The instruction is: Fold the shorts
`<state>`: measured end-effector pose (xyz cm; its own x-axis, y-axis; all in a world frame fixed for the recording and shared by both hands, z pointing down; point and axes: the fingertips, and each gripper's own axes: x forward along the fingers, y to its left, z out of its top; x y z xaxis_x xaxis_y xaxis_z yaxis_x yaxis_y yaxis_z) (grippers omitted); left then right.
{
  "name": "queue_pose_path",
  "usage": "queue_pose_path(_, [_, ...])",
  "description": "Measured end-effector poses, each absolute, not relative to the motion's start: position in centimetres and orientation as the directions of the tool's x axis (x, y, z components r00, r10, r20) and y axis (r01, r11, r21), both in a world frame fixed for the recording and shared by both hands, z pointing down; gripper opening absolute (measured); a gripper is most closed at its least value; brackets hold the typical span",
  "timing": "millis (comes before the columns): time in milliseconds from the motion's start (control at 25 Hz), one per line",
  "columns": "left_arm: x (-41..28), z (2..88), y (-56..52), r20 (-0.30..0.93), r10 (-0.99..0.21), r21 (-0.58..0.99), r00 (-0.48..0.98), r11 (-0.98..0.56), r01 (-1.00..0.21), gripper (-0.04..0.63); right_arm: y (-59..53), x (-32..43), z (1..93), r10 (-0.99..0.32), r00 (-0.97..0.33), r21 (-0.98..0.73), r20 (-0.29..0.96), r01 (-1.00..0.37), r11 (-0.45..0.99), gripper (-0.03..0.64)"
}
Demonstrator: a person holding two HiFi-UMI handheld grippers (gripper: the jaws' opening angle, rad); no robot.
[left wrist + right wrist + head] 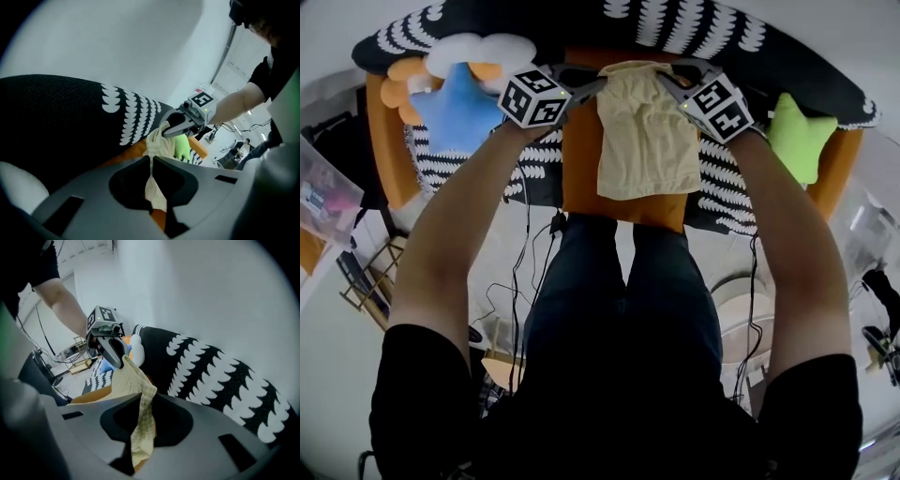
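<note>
Now I am dangling the yellow shorts (647,131), pinched by left gripper (601,82) and right gripper (662,81), over the orange sofa (579,164) against the white wall (140,47).

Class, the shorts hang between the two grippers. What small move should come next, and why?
Probably lower the left gripper and right gripper together, laying the shorts flat on the orange seat: they hang down, pinched at both top corners.

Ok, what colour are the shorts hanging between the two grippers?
The shorts are plain pale yellow, with no pattern. The head view shows them best.
</note>
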<state>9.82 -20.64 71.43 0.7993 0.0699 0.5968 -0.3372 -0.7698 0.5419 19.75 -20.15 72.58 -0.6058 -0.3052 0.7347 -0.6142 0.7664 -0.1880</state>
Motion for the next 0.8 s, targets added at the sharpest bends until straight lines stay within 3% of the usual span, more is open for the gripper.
queue_pose_path(800, [10.9,72.6,-5.2,0.718,0.18,0.294,0.673,-0.954,-0.058,0.028,-5.2,21.0,73.1,-0.251,-0.559,0.039,0.79,-0.363,0.931,0.058])
